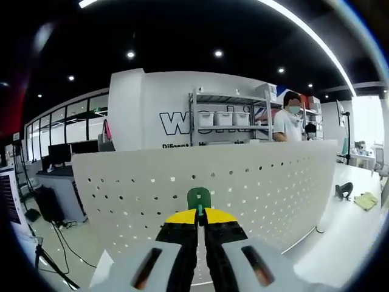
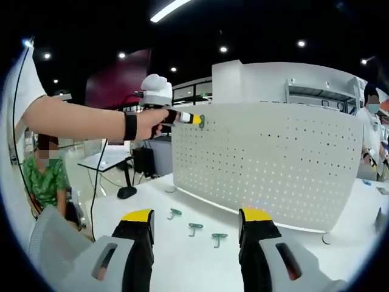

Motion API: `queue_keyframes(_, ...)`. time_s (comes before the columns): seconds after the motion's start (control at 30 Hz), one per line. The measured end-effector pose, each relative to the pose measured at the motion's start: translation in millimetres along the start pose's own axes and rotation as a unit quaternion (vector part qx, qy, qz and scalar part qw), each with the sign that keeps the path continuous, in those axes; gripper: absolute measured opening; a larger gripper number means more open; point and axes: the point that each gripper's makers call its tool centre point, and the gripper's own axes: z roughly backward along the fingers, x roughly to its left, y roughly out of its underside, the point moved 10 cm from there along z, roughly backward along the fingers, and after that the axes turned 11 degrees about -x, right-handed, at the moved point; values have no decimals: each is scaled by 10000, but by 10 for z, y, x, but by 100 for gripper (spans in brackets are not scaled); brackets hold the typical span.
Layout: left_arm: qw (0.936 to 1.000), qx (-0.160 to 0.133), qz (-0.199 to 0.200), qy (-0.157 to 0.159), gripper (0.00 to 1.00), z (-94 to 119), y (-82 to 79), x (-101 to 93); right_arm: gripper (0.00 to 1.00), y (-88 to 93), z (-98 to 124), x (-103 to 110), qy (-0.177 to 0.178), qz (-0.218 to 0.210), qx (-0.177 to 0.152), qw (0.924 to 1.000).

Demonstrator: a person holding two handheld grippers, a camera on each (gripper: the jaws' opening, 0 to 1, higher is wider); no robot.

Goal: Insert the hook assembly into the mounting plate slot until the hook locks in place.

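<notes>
Insertion step in hand. The left gripper (image 1: 199,214), fingers closed on a green hook (image 1: 199,198), holds it against the white perforated mounting plate (image 1: 255,182), near its upper left corner in the right gripper view; whether the hook has entered a slot cannot be told. The right gripper (image 2: 197,220) hovers with fingers apart and empty above the table (image 2: 182,261), where three spare hooks (image 2: 195,228) lie. The next move probably calls for pressing the hook squarely in until it locks.
</notes>
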Motion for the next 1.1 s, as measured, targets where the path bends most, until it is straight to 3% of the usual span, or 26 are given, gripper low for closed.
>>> queue_keyframes(0.2,9998,-15,-190,34,2,-80,-42,-49,57,12,-3,-4,4,-15,15,10000)
queue_keyframes(1.1,9996,53,-89,-253,2,-266,-39,10,56,54,69,-78,160,-40,91,9998)
